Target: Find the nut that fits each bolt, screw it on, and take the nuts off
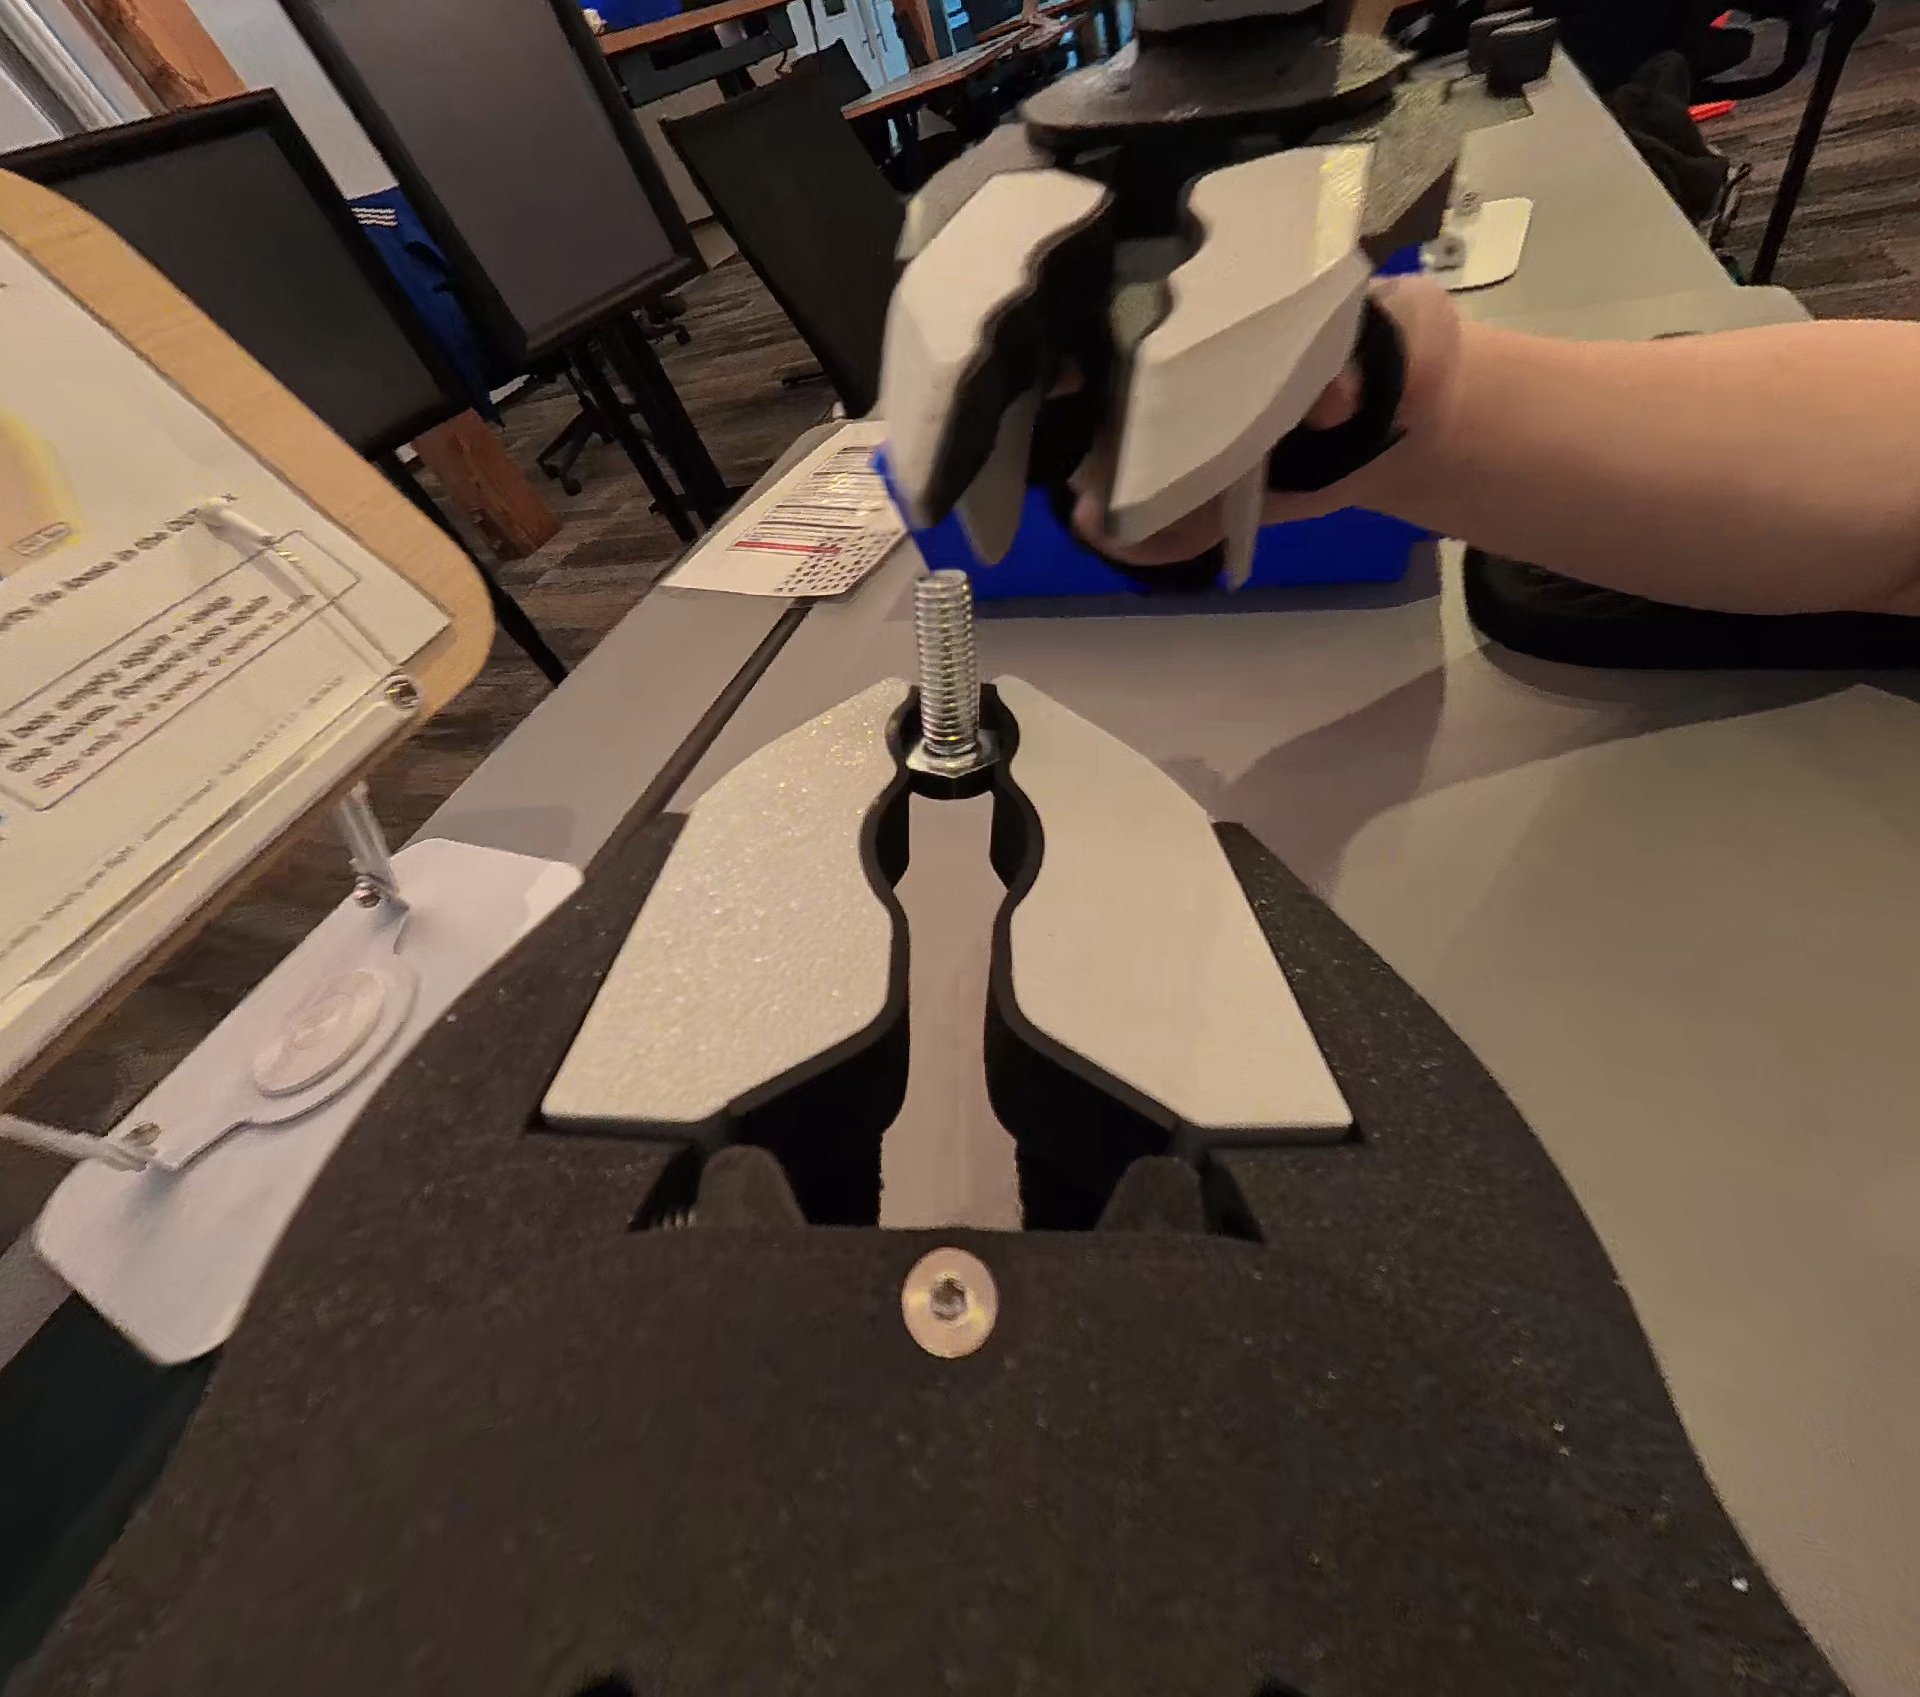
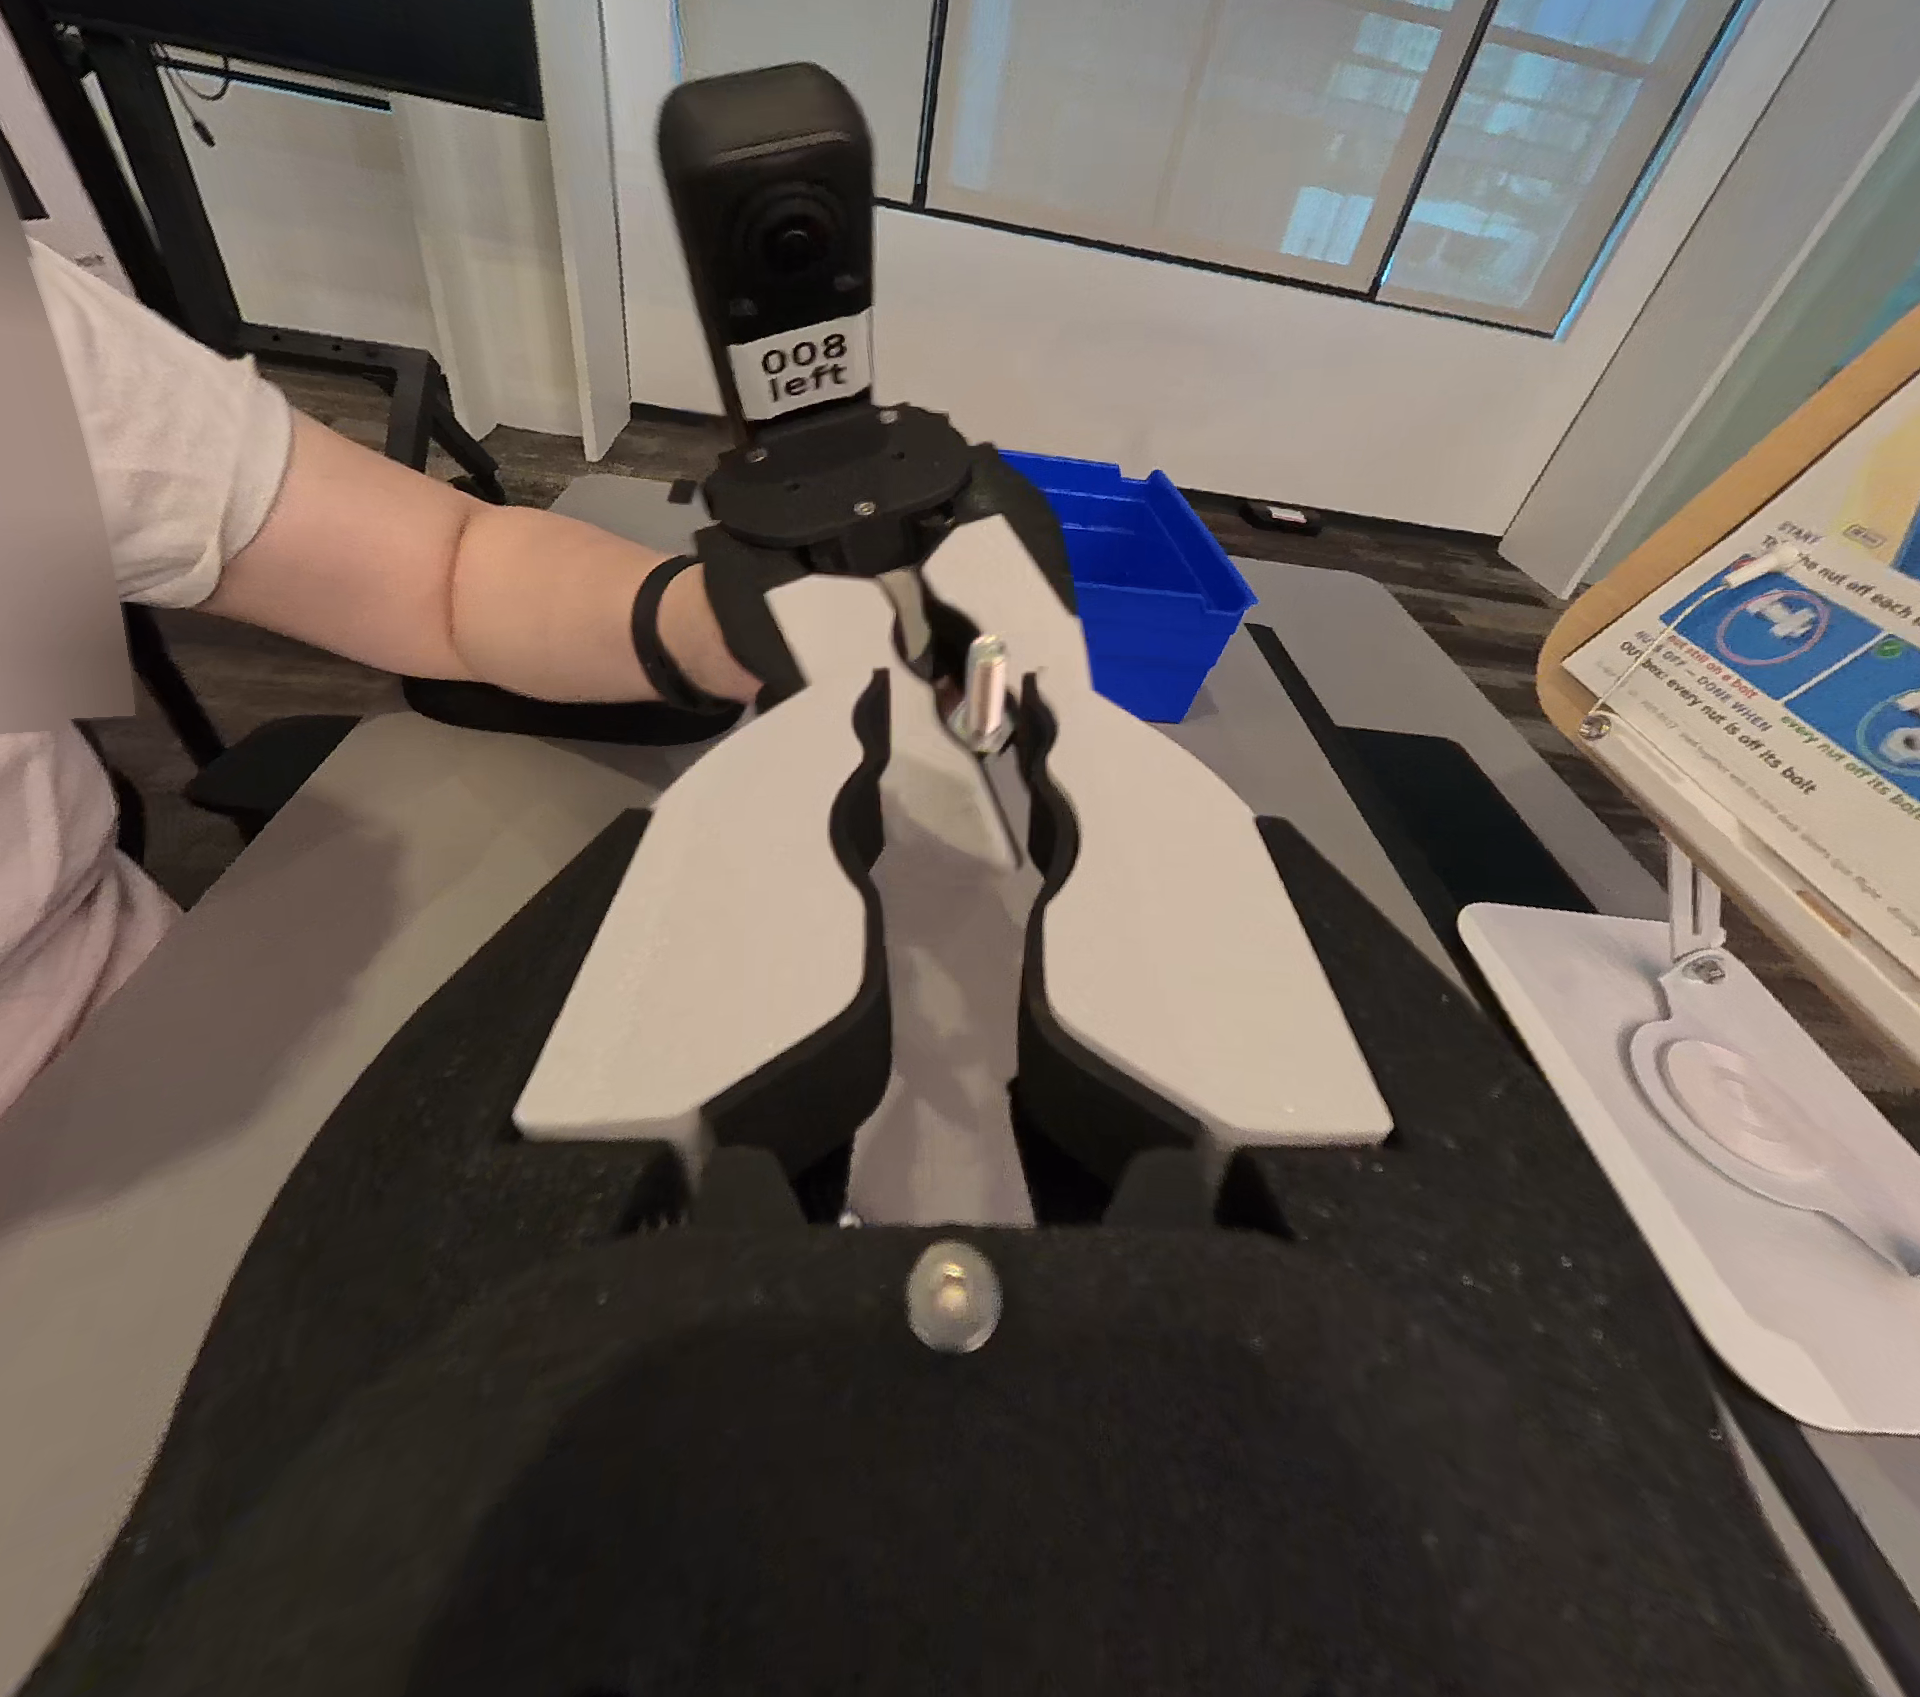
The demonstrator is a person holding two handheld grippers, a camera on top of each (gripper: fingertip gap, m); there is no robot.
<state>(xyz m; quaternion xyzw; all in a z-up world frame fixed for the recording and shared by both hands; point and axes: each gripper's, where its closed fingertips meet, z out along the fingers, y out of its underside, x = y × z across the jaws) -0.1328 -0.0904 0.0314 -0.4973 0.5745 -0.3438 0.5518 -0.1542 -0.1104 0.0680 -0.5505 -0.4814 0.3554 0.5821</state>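
We see the left gripper point(image 1: 948, 748) in the centre of the left wrist view, its fingers pinched narrow on the hex head of a bolt point(image 1: 943, 671). The bolt stands upright, threaded shank pointing up, bare of any nut above the fingertips. A small hex piece sits at the grip point; we cannot tell whether it is the bolt head or a nut.

The right gripper point(image 1: 1101, 551) hangs just above the bolt, upper centre of that frame, tips pointing down, parted with a clear gap and holding nothing that we can see. It is blurred. A hand point(image 1: 1382, 411) with a black strap grips it from the right.

In the right wrist view the right gripper point(image 2: 951, 702) shows its fingers apart at mid width, and the bolt point(image 2: 982, 697) lies just beyond the tips, slightly right of centre. The left gripper point(image 2: 961, 712) faces us there and partly blocks the view behind it.

A blue bin point(image 2: 1143, 598) sits on the grey table point(image 1: 1558, 920) behind the grippers, centre right. Its dividers show, and no contents are visible from here. In the left wrist view the bin point(image 1: 1049, 556) is mostly hidden behind the right gripper.

An instruction board point(image 2: 1766, 660) on a white stand point(image 2: 1662, 1076) occupies the right edge. A printed sheet point(image 1: 821, 525) lies flat, centre left in the left wrist view.
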